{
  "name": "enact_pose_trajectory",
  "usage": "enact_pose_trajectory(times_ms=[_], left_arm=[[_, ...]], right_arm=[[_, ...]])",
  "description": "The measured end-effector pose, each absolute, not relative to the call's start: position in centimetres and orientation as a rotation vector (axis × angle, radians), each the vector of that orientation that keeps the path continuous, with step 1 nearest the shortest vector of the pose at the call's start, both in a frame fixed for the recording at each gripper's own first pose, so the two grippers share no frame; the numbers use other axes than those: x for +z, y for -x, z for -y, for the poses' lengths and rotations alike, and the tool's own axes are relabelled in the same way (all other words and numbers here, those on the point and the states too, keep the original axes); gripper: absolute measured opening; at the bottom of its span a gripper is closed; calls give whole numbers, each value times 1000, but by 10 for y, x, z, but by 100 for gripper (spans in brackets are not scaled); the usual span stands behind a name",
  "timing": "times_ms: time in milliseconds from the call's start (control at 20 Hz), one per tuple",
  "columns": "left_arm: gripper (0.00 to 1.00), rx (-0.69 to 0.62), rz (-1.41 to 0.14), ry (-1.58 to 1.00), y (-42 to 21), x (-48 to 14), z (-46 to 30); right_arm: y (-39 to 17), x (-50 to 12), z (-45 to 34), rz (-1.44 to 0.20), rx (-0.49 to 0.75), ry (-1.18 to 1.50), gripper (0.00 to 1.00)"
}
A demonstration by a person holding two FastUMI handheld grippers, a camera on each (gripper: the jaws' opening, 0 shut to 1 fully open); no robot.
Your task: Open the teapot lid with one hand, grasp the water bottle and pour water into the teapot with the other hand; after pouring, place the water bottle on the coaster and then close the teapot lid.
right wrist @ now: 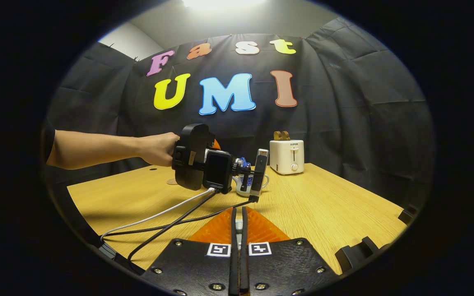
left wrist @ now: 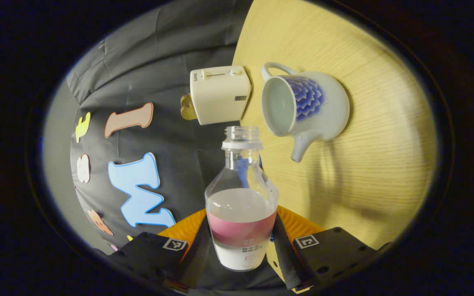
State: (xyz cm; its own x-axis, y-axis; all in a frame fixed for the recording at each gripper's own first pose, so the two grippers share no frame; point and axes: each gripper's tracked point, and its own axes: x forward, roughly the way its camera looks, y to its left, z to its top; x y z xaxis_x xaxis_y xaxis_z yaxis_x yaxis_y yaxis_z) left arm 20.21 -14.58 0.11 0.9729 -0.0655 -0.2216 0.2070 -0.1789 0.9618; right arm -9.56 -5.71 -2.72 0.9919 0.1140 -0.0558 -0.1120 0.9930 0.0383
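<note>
Clear plastic water bottle, uncapped and roughly half full, is clamped in the left gripper and tipped sideways near the pale blue-flowered ceramic teapot, whose lid is already off. No water flowing yet, I'd say. Right gripper is clenched, though something pale shows between its fingers. Coaster drop and lid closing remain.

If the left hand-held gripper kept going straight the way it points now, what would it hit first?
Probably the toaster, straight ahead past the water bottle it holds; the teapot sits slightly right. Depth is unclear.

"SUPOR" on the toaster
</note>
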Motion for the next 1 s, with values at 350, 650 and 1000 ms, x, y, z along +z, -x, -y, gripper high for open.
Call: enact_pose_trajectory(times_ms=[350,650,1000], left_arm=[[87,-246,-94,-1824,-202,8,149],[87,-251,-101,-1875,-206,12,149],[87,-258,-116,-1911,-209,8,150]], right_arm=[[96,-26,59,-58,111,-41,1],[95,-28,62,-60,107,-45,1],[96,-28,62,-64,107,-45,2]])
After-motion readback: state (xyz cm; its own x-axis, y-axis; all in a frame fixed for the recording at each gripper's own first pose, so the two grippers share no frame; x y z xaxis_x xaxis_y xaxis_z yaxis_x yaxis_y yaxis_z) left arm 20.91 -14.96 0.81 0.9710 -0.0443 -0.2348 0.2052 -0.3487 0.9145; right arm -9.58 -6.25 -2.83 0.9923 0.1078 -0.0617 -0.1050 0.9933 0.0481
